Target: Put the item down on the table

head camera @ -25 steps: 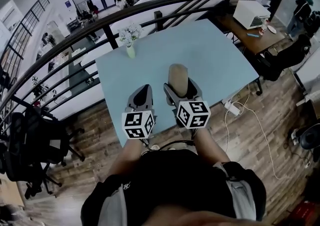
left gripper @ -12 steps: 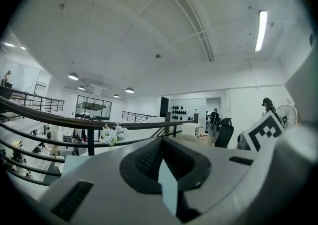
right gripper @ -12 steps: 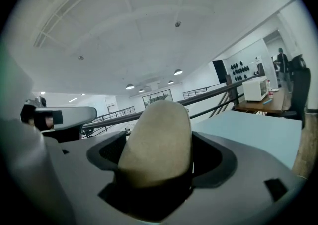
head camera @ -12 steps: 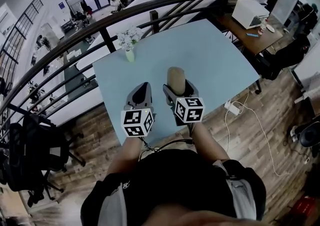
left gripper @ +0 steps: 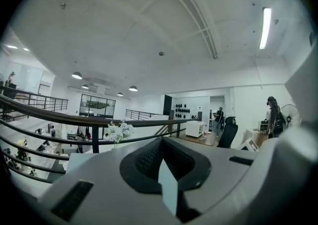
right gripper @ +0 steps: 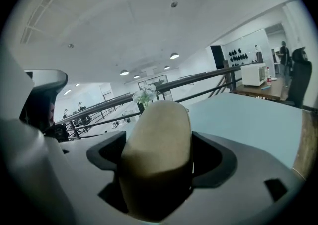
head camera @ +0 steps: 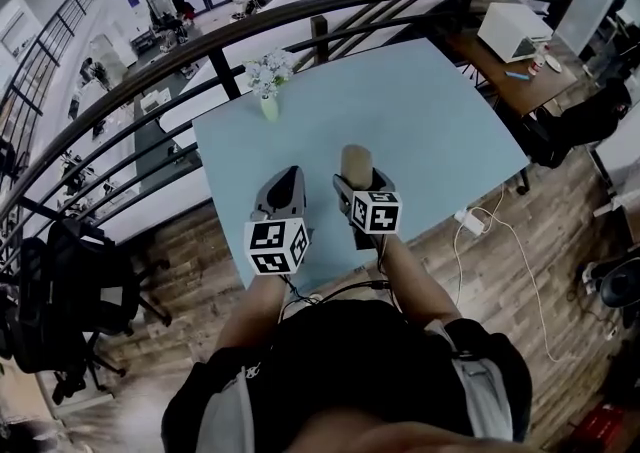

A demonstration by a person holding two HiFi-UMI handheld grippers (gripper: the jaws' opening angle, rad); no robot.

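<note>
My right gripper (head camera: 360,178) is shut on a tan, rounded oblong item (head camera: 356,162) that sticks out past its jaws over the near half of the light blue table (head camera: 430,111). In the right gripper view the tan item (right gripper: 158,154) fills the space between the jaws. My left gripper (head camera: 281,190) hangs just to the left of it, over the table's near edge, jaws together with nothing held. The left gripper view shows its jaws (left gripper: 164,169) meeting, with only the room beyond.
A small vase of white flowers (head camera: 268,76) stands at the table's far left corner. A dark curved railing (head camera: 200,46) runs behind the table. A wooden desk with a white appliance (head camera: 515,31) is at the far right. Cables (head camera: 500,231) lie on the wooden floor to the right.
The right gripper with the tan item has drawn slightly back and lower toward the table; the left gripper has barely moved. The view has shifted a little.
</note>
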